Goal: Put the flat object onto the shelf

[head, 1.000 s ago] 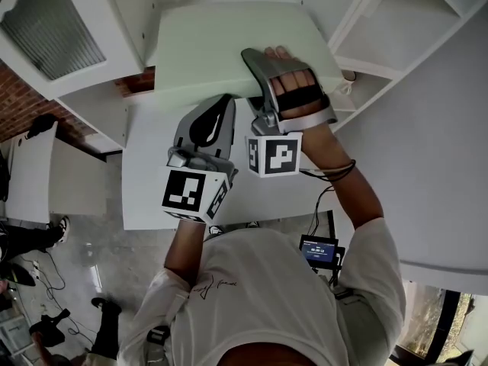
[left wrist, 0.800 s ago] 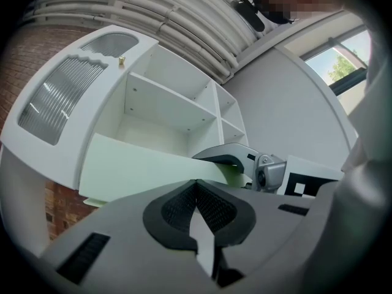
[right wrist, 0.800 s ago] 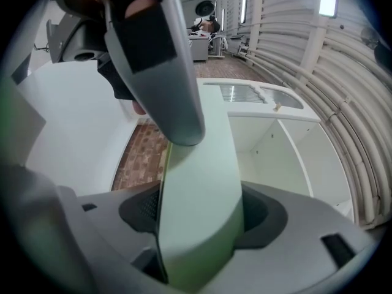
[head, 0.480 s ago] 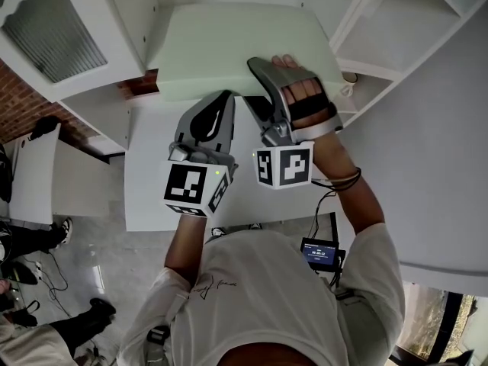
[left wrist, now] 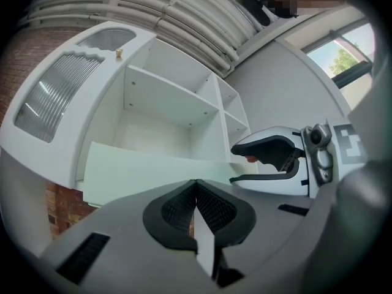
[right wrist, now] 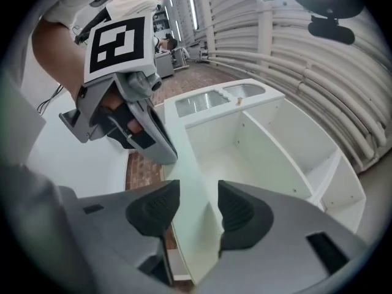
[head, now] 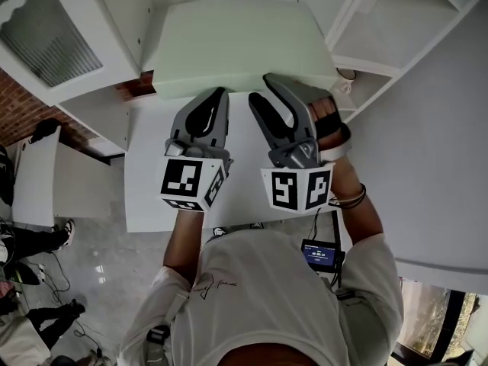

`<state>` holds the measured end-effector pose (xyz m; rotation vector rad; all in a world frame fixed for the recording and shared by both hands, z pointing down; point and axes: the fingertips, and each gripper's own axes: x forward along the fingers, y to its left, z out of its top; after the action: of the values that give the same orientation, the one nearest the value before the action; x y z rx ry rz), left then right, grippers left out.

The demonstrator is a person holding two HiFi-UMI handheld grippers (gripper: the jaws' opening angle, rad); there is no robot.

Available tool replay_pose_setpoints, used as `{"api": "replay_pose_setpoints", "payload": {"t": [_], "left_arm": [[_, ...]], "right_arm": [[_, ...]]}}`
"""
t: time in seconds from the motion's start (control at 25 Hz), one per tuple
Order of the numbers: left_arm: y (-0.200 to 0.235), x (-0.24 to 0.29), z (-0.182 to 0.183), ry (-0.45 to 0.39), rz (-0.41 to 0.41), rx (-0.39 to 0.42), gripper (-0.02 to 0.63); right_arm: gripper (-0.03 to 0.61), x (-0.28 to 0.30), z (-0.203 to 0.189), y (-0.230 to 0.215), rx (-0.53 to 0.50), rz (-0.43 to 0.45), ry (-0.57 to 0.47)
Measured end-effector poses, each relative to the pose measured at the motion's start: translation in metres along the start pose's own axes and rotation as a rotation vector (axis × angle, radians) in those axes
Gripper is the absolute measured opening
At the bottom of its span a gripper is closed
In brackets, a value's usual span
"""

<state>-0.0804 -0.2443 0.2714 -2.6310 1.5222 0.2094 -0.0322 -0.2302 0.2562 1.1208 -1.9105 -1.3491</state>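
One board (head: 236, 44), two grippers. The board is a plain pale-green slab lying in the shelf (head: 366, 48) at 12 o'clock. Left gripper (head: 219, 94) clenched, empty. Right gripper (head: 259, 87) jaws just closing, board edge between them, unpressed.

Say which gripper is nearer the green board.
Right, narrowly. The right gripper, whose jaws have just been closing, has the edge of the green board between them; the shut left gripper has its tips at that edge.
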Motion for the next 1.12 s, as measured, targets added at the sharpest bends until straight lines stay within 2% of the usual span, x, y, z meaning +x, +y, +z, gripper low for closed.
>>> {"api": "replay_pose_setpoints", "payload": {"t": [0.16, 0.48, 1.12], "left_arm": [[-0.001, 0.004, -0.001, 0.002, 0.000, 0.016, 0.014], [0.003, 0.010, -0.001, 0.003, -0.010, 0.000, 0.014], [0.033, -0.002, -0.001, 0.015, 0.046, 0.013, 0.014]], "right_arm": [[0.137, -0.010, -0.025, -0.005, 0.085, -0.023, 0.064], [0.109, -0.012, -0.061, -0.004, 0.185, -0.030, 0.146], [0.092, 0.005, -0.078, -0.011, 0.187, -0.061, 0.193]]}}
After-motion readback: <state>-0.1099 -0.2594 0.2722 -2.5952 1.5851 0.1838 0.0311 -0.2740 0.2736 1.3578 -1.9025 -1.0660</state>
